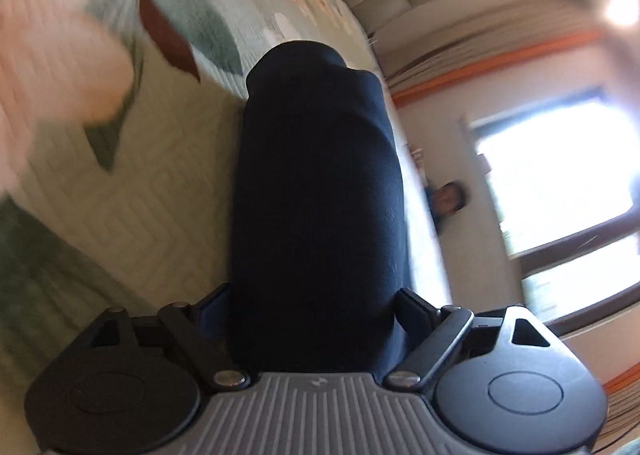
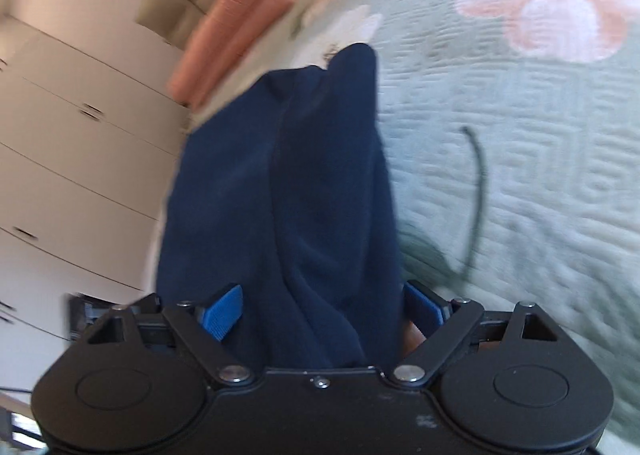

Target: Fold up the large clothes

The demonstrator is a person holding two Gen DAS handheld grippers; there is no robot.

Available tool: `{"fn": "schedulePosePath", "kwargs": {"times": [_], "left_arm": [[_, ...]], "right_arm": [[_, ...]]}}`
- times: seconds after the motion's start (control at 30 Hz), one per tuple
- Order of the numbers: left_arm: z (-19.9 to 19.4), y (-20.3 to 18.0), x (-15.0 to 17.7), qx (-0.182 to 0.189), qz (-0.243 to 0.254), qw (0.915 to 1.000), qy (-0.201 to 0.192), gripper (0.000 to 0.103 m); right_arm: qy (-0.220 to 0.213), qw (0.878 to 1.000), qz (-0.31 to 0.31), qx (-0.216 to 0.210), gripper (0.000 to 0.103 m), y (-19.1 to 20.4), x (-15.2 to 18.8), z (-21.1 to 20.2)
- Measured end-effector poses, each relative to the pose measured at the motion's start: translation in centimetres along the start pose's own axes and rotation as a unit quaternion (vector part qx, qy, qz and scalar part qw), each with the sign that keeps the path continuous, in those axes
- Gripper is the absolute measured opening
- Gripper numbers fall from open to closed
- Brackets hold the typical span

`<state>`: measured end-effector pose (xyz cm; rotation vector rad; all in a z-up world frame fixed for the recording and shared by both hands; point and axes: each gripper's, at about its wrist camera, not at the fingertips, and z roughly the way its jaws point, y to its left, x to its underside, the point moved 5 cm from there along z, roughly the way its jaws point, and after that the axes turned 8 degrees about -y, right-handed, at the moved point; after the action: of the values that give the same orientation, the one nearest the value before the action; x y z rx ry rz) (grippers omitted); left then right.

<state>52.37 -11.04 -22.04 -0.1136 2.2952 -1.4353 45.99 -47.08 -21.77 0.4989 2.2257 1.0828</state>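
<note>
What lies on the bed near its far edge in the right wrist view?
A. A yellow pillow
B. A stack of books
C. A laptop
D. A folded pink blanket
D: a folded pink blanket lies on the green floral bedspread, beyond the dark blue garment.

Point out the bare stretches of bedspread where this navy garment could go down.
Free: the quilted bedspread right of the navy garment, between the pink flower print and the dark cord. Crowded: the far edge, where the pink folded blanket lies.
</note>
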Motion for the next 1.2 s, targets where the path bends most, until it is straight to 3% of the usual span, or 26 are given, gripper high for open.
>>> {"fn": "schedulePosePath", "kwargs": {"times": [0.07, 0.13, 0.2, 0.27, 0.3, 0.4, 0.47, 0.57, 0.8, 0.97, 1.07, 1.2], "left_arm": [[0.1, 0.4, 0.0, 0.034, -0.01, 0.9993, -0.01, 0.092], [0.3, 0.1, 0.2, 0.036, 0.006, 0.9993, -0.009, 0.092], [0.6, -0.2, 0.6, 0.025, 0.026, 0.9991, -0.021, 0.087], [0.8, -0.4, 1.0, 0.015, 0.045, 0.9983, -0.034, 0.071], [0.7, -0.6, 1.0, 0.016, 0.046, 0.998, -0.039, 0.068], [0.1, -0.9, 0.8, 0.042, 0.04, 0.997, -0.052, 0.062], [-0.9, -2.2, 0.9, 0.073, 0.045, 0.9947, -0.058, 0.062], [-4.2, -4.2, 1.1, 0.11, 0.042, 0.9899, -0.078, 0.062], [-14.8, -6.0, 1.7, 0.154, 0.035, 0.9802, -0.12, 0.063], [-21.1, -5.4, 4.6, 0.143, 0.04, 0.9783, -0.144, 0.063], [-24.4, -3.7, 7.9, 0.127, 0.034, 0.9793, -0.154, 0.064], [-25.8, 0.3, 12.1, 0.045, 0.028, 0.9872, -0.151, 0.069]], "right_arm": [[-0.005, 1.0, 0.01, -0.028, 0.102, 0.1, 0.2, 0.9], [-0.009, 0.999, -0.005, -0.031, 0.099, 0.9, 0.5, 1.6], [-0.005, 0.999, -0.015, -0.032, 0.09, 1.8, 0.9, 2.4], [-0.006, 0.999, -0.011, -0.033, 0.082, 2.1, 1.0, 2.6], [-0.009, 0.999, -0.003, -0.032, 0.077, 2.1, 1.0, 2.4], [-0.025, 0.999, -0.008, -0.045, 0.067, 3.6, 1.2, 1.1], [-0.035, 0.998, -0.04, -0.046, 0.067, 5.8, 1.6, 0.2], [-0.05, 0.995, -0.054, -0.064, 0.067, 9.3, 2.7, -1.2], [-0.067, 0.987, -0.109, -0.098, 0.067, 19.6, 7.5, -4.5], [-0.038, 0.986, -0.125, -0.104, 0.067, 23.2, 12.6, -4.8], [-0.029, 0.985, -0.148, -0.087, 0.067, 23.8, 16.6, -4.5], [-0.01, 0.99, -0.137, -0.026, 0.067, 22.0, 21.5, -2.5]]}}
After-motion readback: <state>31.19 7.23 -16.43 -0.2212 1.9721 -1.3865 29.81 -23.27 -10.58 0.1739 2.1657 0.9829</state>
